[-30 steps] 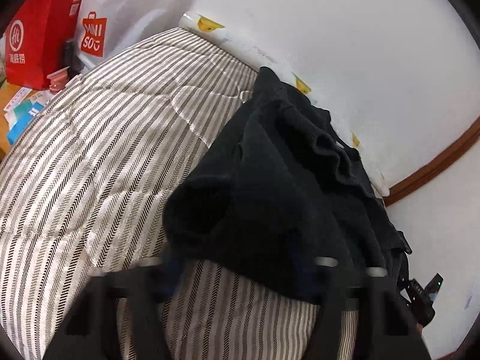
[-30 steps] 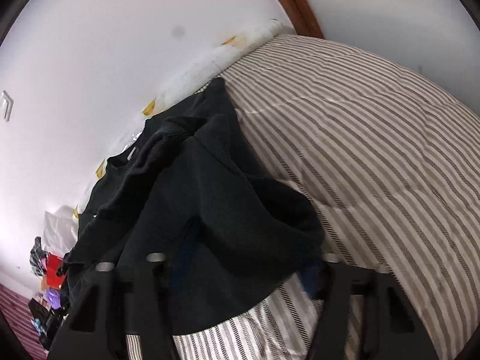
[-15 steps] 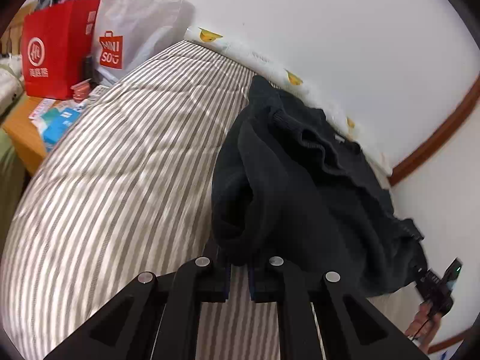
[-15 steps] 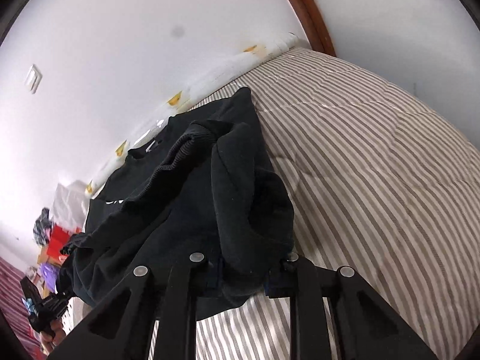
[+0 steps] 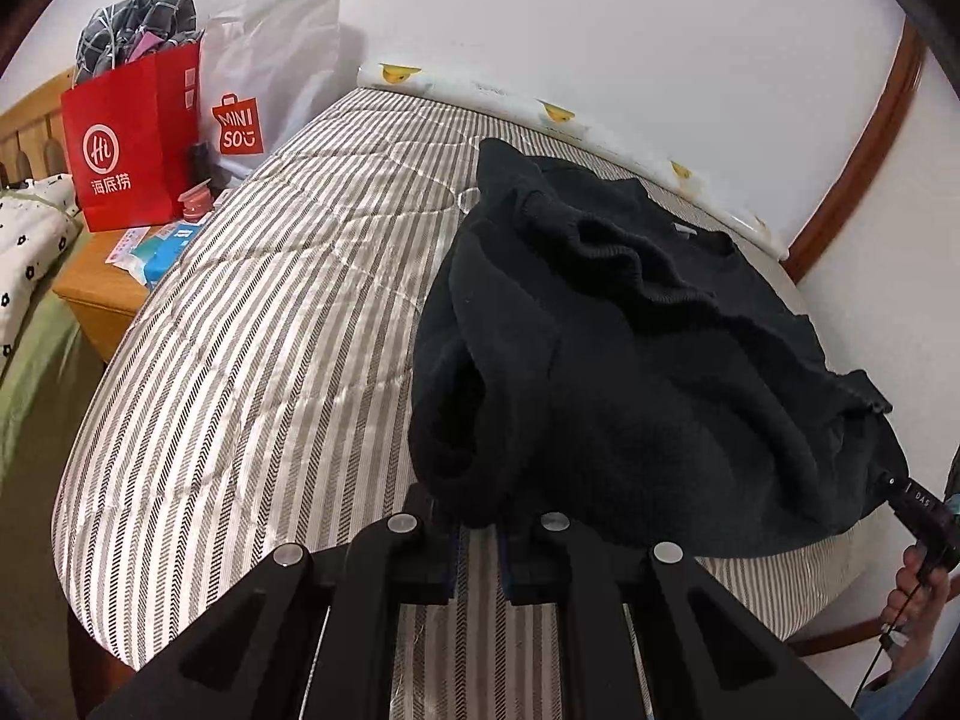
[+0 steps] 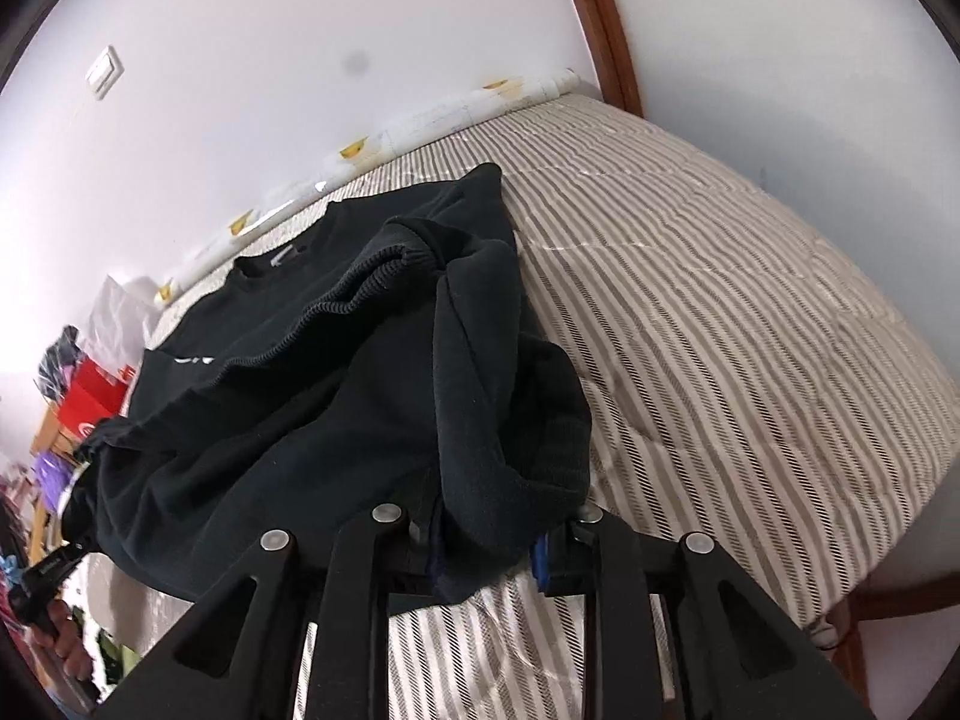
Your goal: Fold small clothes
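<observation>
A black sweatshirt (image 5: pixel 648 372) lies bunched on the striped bed cover (image 5: pixel 270 324), its ribbed hem folded up toward the collar. My left gripper (image 5: pixel 480 546) is shut on the near left fold of the sweatshirt. In the right wrist view my right gripper (image 6: pixel 489 552) is shut on the near right fold of the same sweatshirt (image 6: pixel 336 396), which bulges over the jaws. Both hold the cloth at the bed's near edge.
A red paper bag (image 5: pixel 132 144) and a white Miniso bag (image 5: pixel 264 78) stand on a wooden bedside stand (image 5: pixel 102 306) to the left. A white wall runs behind the bed. A wooden bed frame post (image 6: pixel 600 30) stands at the far right corner.
Both grippers went from open to shut, taking hold of the sweatshirt's near folds. Both then drew back and up, so more of the bed shows.
</observation>
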